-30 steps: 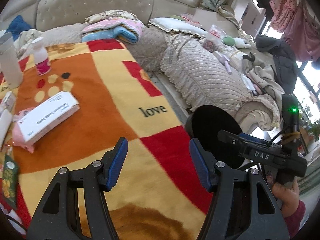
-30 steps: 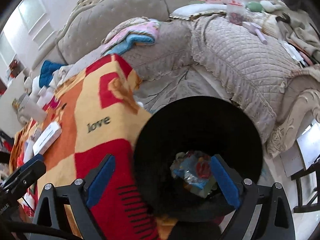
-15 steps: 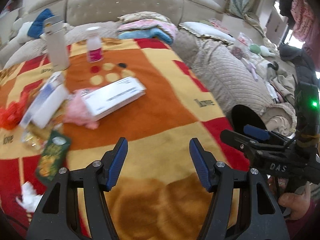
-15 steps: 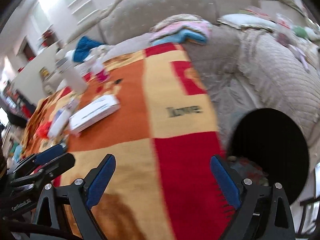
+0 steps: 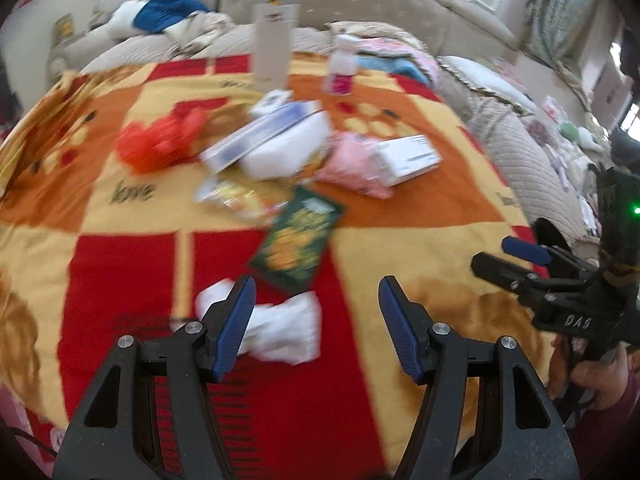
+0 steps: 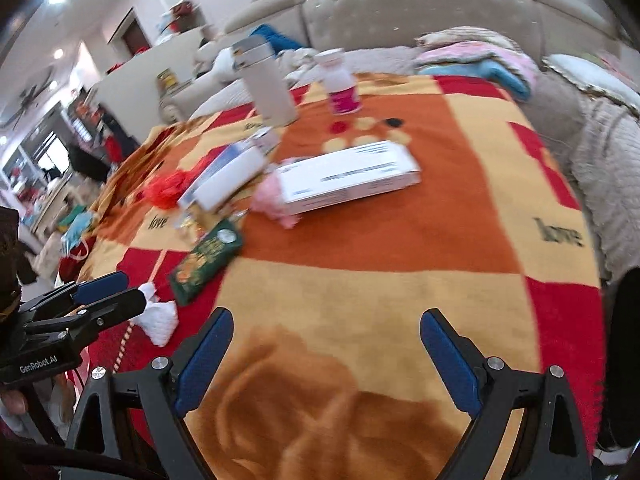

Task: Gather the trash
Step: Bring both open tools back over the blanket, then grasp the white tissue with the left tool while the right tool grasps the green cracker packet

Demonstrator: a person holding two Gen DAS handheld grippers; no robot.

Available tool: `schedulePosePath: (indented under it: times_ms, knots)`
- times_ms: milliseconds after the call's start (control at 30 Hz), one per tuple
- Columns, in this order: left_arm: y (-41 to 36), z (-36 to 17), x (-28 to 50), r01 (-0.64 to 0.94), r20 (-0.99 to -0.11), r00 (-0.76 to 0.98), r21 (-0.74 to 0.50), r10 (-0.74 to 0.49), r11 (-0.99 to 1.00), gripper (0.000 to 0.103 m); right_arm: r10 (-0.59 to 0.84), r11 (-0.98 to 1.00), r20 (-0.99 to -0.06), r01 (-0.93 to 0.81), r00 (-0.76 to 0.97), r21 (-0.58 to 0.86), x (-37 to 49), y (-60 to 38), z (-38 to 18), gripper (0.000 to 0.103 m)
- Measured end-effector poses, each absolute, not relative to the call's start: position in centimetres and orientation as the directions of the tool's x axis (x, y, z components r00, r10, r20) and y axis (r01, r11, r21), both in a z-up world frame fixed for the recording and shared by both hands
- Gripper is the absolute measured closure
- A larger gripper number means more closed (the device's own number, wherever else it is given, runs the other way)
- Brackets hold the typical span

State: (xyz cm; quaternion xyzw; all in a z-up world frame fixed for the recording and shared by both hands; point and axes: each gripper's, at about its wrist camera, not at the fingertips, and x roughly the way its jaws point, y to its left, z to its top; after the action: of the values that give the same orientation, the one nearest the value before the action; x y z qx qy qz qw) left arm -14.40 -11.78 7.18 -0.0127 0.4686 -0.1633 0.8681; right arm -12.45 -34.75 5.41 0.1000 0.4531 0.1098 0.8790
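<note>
A crumpled white tissue [image 5: 280,328] lies on the fuzzy blanket [image 5: 400,240] just ahead of the left gripper [image 5: 316,320], whose jaws are spread and empty. A glossy green wrapper [image 5: 298,238] lies beyond. Only the right view shows the black bin's [image 6: 624,360] edge beside the right gripper [image 6: 326,354], also spread.

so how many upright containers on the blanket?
2. A tall white tumbler at the far edge and a small pink-labelled bottle to its right, apart from each other. The clutter pile in front may hide others.
</note>
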Motion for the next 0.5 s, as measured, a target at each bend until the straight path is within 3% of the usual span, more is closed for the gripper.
schedulePosePath:
  times_ms: [333,467,500]
  knots:
    - [-8.8,2.2,-13.5,0.199,-0.833,0.451,-0.255,-0.319,0.946,0.041,0.342,0.94,-0.796,-0.181,0.499,0.29,-9.7,-29.3,4.0,0.009]
    - [-8.6,2.6,-12.8,0.233,-0.828,0.429,-0.285,-0.361,0.93,0.061,0.331,0.943,-0.806,-0.19,0.491,0.272,-9.3,-28.5,3.6,0.01]
    - [-8.5,3.0,-12.5,0.237,-0.825,0.433,-0.283,-0.362,0.929,0.061,0.332,0.943,-0.806,-0.188,0.49,0.274,-9.3,-28.5,3.6,0.01]
